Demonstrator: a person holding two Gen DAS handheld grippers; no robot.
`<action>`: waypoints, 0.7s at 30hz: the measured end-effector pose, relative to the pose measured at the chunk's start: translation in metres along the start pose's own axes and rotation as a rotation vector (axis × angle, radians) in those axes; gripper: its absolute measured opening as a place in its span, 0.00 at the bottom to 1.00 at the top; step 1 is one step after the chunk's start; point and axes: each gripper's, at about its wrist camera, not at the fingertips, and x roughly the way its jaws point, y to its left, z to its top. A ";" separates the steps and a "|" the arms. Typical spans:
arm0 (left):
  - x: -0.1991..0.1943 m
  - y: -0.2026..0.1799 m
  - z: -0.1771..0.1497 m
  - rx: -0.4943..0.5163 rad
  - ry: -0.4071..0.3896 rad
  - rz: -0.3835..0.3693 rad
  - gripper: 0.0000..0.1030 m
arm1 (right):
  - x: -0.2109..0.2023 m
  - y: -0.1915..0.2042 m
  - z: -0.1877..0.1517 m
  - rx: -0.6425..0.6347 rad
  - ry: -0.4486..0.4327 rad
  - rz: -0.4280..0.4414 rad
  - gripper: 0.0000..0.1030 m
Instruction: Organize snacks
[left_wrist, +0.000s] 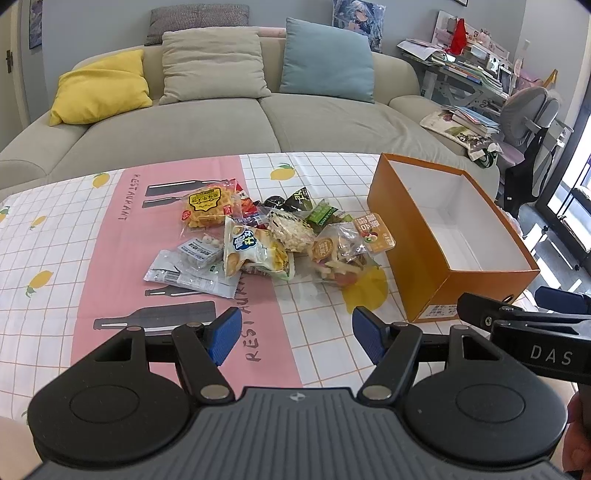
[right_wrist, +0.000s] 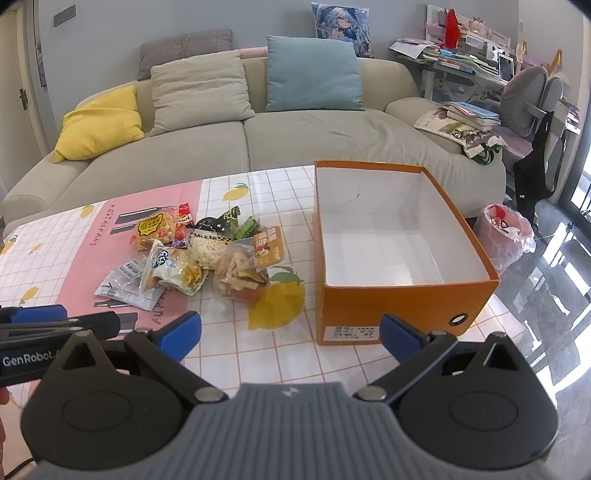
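A heap of several snack packets (left_wrist: 266, 236) lies in the middle of the table, also in the right wrist view (right_wrist: 199, 254). It includes a yellow waffle bag (left_wrist: 207, 208), a white and yellow chip bag (left_wrist: 251, 253) and a clear bag of mixed crisps (left_wrist: 343, 254). An open orange box (left_wrist: 454, 236) with a white, empty inside stands to the right of the heap (right_wrist: 391, 240). My left gripper (left_wrist: 295, 334) is open and empty, short of the heap. My right gripper (right_wrist: 290, 332) is open and empty, in front of the box's near left corner.
The table wears a pink and white checked cloth (left_wrist: 74, 240) with lemon prints. A beige sofa (left_wrist: 221, 122) with cushions stands behind the table. A cluttered desk and grey chair (right_wrist: 528, 99) are at the far right, and a bagged bin (right_wrist: 504, 232) sits right of the box.
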 end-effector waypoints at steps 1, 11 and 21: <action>0.000 0.000 0.001 -0.001 0.000 0.000 0.78 | 0.000 0.000 0.000 0.000 0.000 -0.001 0.97; 0.002 0.001 -0.001 -0.004 0.005 -0.002 0.78 | 0.001 -0.001 0.000 0.010 0.009 -0.002 0.97; 0.003 -0.001 -0.005 -0.003 0.011 -0.003 0.78 | 0.001 -0.001 0.000 0.011 0.016 -0.002 0.97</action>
